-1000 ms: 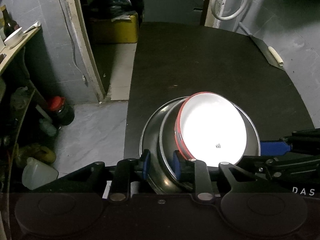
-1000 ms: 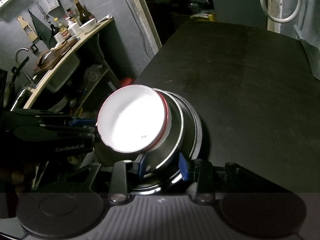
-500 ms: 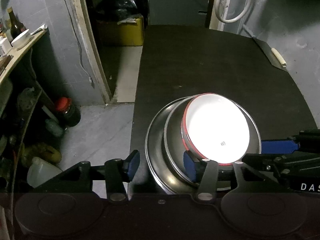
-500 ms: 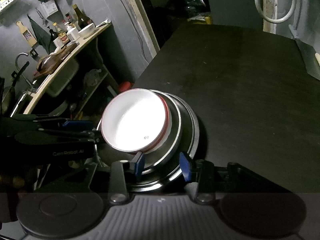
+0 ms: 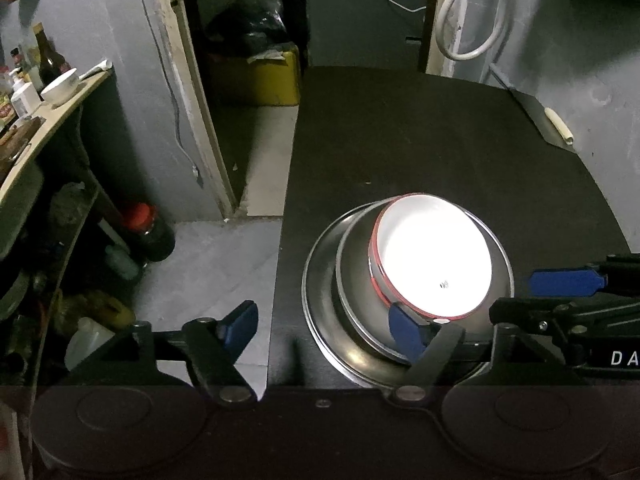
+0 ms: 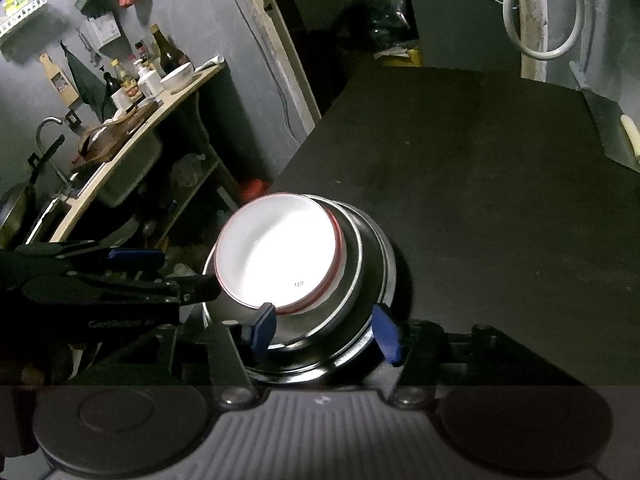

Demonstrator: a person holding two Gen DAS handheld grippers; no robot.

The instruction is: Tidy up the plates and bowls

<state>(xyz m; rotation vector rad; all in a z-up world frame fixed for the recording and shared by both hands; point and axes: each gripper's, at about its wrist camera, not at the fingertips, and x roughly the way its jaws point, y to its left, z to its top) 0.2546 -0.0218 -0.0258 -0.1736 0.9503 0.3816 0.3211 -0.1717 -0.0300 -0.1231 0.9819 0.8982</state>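
White bowl (image 5: 434, 255): we see one, red-rimmed, nested in the stack near our surface's (image 5: 420, 140) left front edge.
Steel dishes: we count two, a steel bowl (image 5: 354, 284) sitting in a wider steel plate (image 5: 320, 292).
Left tool (image 5: 324, 326): held low at the stack's left side, fingers spread wide; the right finger lies at the white bowl's rim, the left one hangs off the surface.
Right tool (image 6: 325, 330): low at the stack's near side, fingers apart, straddling the steel rims without clamping.
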